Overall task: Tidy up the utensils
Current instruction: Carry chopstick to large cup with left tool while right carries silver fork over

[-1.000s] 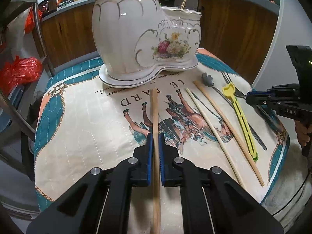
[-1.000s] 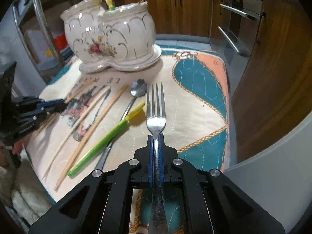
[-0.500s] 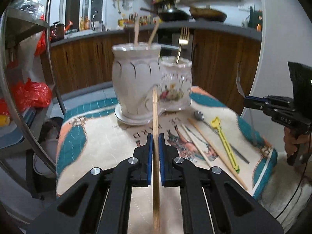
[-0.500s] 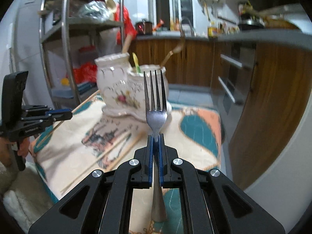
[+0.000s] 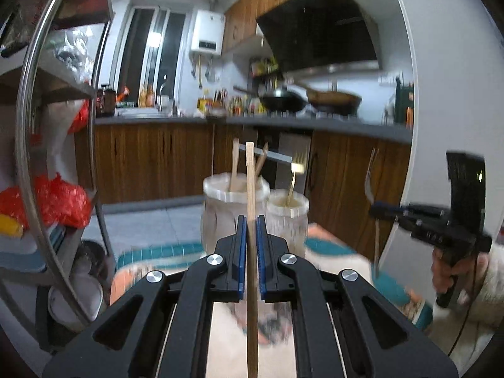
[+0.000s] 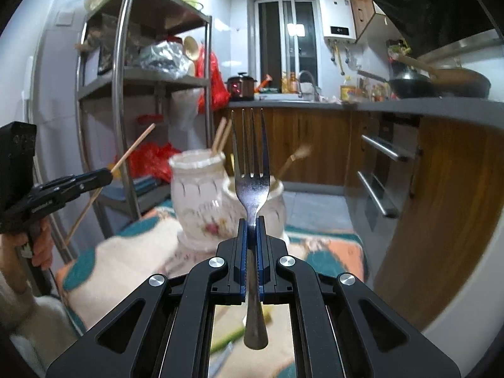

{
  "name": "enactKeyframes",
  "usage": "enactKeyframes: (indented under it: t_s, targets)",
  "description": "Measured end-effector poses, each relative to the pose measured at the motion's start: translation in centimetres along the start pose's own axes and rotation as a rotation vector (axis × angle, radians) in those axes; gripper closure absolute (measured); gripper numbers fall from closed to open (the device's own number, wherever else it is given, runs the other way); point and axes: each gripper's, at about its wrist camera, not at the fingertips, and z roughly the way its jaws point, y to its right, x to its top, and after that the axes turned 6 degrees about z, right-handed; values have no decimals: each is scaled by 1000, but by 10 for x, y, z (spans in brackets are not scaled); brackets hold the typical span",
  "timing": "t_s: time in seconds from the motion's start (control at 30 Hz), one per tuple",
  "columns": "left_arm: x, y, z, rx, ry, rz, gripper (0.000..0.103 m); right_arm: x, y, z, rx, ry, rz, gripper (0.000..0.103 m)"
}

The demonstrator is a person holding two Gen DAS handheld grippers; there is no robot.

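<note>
Left fingers (image 5: 251, 230): clamped on one wooden chopstick (image 5: 250, 182), now raised upright, well above the bench cloth (image 6: 119, 252) it lay on a second ago. Right fingers (image 6: 251, 233): clamped on steel fork (image 6: 251, 170), likewise lifted, tines up. Ceramic holder (image 6: 201, 195): beyond both, lower in view than before.

Bench under a quilted printed cloth, with a ceramic holder standing on it

The bench (image 6: 334, 252) is covered by a cream cloth (image 6: 126, 252) with teal and peach borders and a dark printed figure at its middle. A white two-pot ceramic holder (image 6: 201, 201) with a floral decal stands on a saucer at the cloth's far end. A green stick-like utensil (image 6: 226, 338) lies flat on the cloth at the near side, mostly hidden and blurred.
</note>
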Motion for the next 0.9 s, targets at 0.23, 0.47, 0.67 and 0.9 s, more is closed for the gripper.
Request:
enactKeyframes:
  t_s: [0.23, 0.47, 0.67, 0.9]
  targets:
    - [37, -18, 31, 2, 66, -44, 97, 37, -5, 19, 32, 59, 21, 97]
    - [63, -33, 81, -15, 102, -120, 97, 70, 0, 43, 45, 136, 65, 97]
    - [71, -43, 119, 4, 116, -171, 97, 87, 3, 63, 51, 161, 74, 97]
    - [68, -46, 150, 68, 131, -173, 97, 90, 14, 91, 31, 166, 116, 97]
